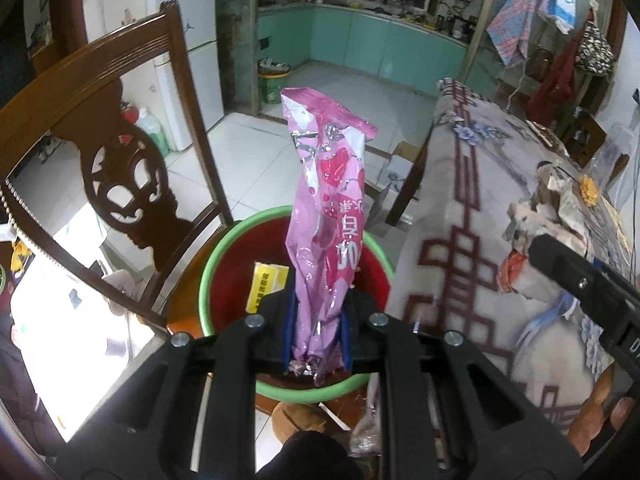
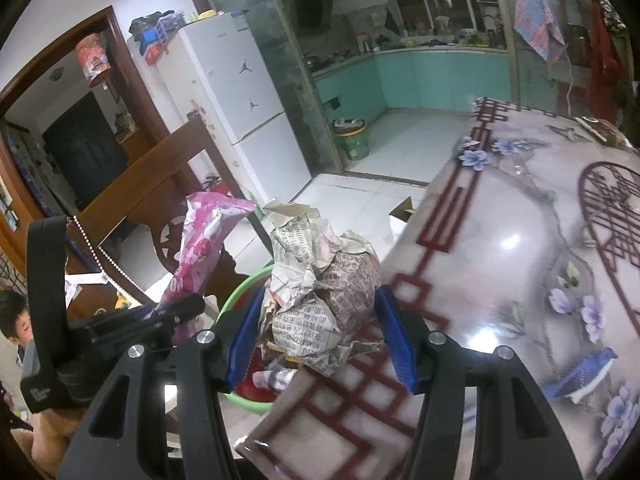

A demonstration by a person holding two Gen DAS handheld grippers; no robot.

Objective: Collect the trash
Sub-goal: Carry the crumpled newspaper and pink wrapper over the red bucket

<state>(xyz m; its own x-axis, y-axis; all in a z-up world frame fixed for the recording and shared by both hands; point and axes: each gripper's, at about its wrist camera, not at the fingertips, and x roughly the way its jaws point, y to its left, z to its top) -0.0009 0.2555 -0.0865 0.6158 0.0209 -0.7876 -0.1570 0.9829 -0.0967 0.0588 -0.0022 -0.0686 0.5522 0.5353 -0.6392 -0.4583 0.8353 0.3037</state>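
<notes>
Currently your left gripper jaws clamp the pink wrapper upright over the bin; right gripper jaws hold crumpled newspaper at the bench edge; releasing early risks missing the rim

Pink snack wrapper: printed characters run upside down on its lower half, too distorted to read. Crumpled newspaper ball: dense Chinese print, individual characters too small to make out. Yellow packet inside the bin, left of the wrapper: a column of dark characters, illegible. White refrigerator: two jumping-figure silhouette stickers, no wording.
</notes>
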